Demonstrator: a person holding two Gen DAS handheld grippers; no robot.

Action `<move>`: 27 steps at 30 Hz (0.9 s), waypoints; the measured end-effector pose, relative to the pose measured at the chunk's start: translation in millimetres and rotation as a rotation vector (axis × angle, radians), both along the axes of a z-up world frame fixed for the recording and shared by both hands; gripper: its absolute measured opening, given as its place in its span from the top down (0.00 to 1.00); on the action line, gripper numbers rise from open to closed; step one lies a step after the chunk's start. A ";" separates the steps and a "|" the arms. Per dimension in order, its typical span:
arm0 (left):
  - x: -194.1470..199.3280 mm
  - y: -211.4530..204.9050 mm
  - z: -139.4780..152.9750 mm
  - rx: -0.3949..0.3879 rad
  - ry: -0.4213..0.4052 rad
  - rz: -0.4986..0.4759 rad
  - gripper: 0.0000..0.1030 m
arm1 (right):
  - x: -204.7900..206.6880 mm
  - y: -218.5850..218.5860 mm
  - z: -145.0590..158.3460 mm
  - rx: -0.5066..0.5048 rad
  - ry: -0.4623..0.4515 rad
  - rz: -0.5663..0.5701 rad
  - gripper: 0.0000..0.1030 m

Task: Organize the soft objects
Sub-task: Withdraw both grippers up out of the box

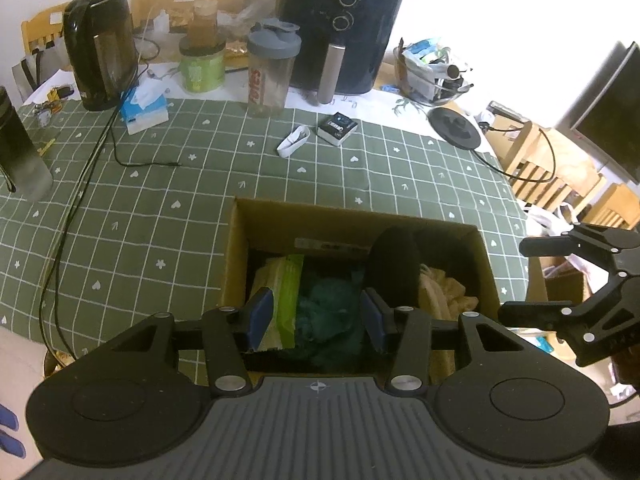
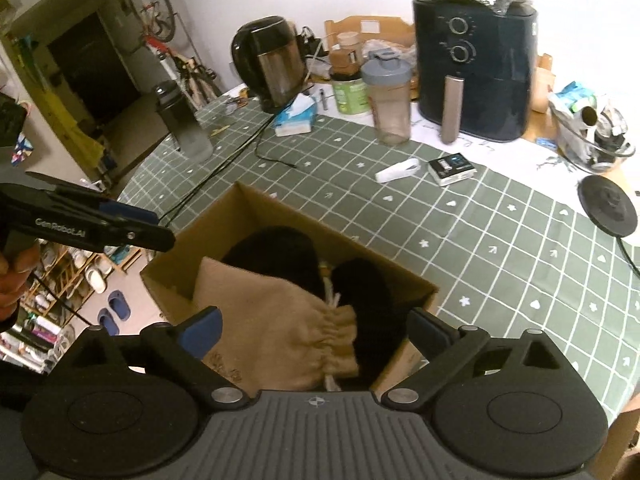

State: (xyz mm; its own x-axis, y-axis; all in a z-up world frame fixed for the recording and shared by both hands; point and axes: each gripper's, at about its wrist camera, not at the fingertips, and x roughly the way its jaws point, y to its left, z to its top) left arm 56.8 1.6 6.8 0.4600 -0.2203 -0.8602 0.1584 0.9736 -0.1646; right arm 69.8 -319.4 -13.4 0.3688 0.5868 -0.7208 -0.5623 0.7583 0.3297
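Box [image 2: 240,208] holds tan pouch [image 2: 280,320], black and green items. Right gripper [image 2: 316,332] jaws spread, empty; left gripper [image 1: 316,316] half-spread, empty. Counter [image 1: 160,208] shows no soft items left.

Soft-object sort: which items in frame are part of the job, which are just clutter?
Job:
- cardboard box
- tan drawstring pouch
- black soft item
- teal fluffy item
- green-edged packet

Clutter:
- kettle
- air fryer
- shaker bottle
- tissue pack
- small black box
- glass bowl
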 end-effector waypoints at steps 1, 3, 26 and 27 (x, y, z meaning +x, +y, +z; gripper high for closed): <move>1.1 -0.1 0.7 0.001 -0.003 -0.002 0.54 | 1.5 -1.6 0.1 0.001 -0.004 -0.012 0.00; 4.3 -0.6 1.4 0.005 -0.007 -0.005 0.54 | 5.1 -5.6 -0.1 0.006 -0.007 -0.030 0.00; 42.2 -11.4 6.6 0.037 -0.049 -0.098 0.54 | 39.8 -55.5 -10.3 -0.038 0.000 -0.260 0.00; 43.7 -11.7 6.6 0.035 -0.049 -0.100 0.54 | 41.4 -57.7 -10.8 -0.042 0.000 -0.270 0.00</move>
